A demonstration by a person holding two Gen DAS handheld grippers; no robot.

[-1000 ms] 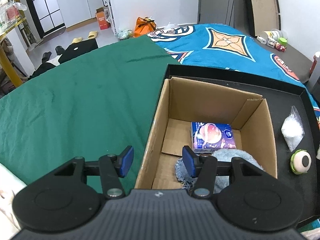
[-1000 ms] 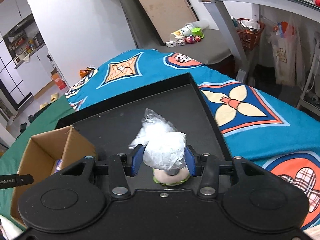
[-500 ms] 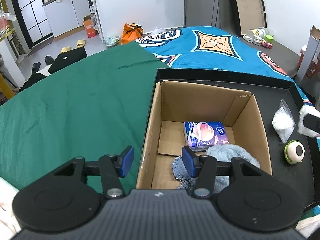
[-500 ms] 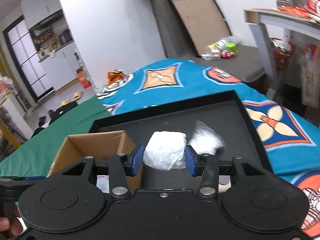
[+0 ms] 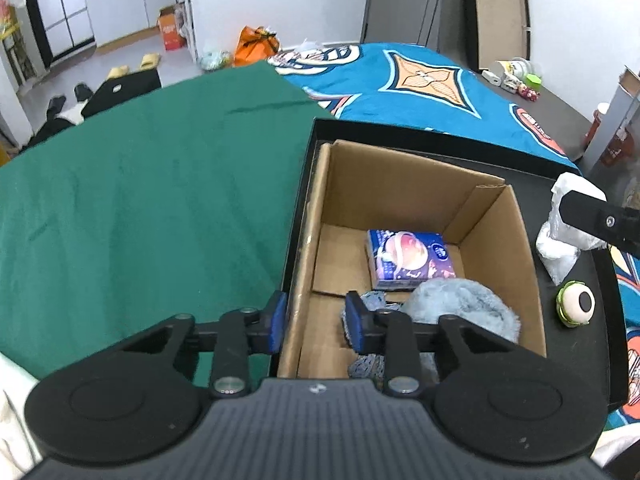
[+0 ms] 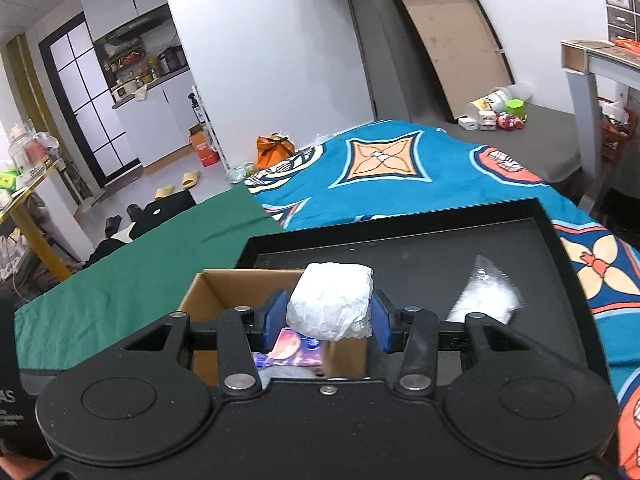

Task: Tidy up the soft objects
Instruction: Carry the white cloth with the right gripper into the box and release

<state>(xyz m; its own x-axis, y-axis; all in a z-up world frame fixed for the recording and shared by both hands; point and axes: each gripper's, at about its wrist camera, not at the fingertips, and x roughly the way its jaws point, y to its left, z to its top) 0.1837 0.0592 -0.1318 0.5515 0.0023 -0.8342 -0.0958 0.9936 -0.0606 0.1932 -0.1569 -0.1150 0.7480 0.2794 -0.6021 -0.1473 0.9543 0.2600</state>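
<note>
Both wrist views look down closely, sharing the cardboard box [image 5: 416, 216].

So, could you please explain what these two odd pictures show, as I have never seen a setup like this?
A person holds a pair of hand-held tongs in each hand, each with a wide-angle camera looking along its fingers. The left tongs straddle the wall of a cardboard box, and their jaws are closing on it. The box stands on a black tray and holds a tissue pack and a fluffy blue cloth. The right tongs grip a white crumpled bundle above the box. A clear bag and an eyeball toy lie on the tray.
</note>
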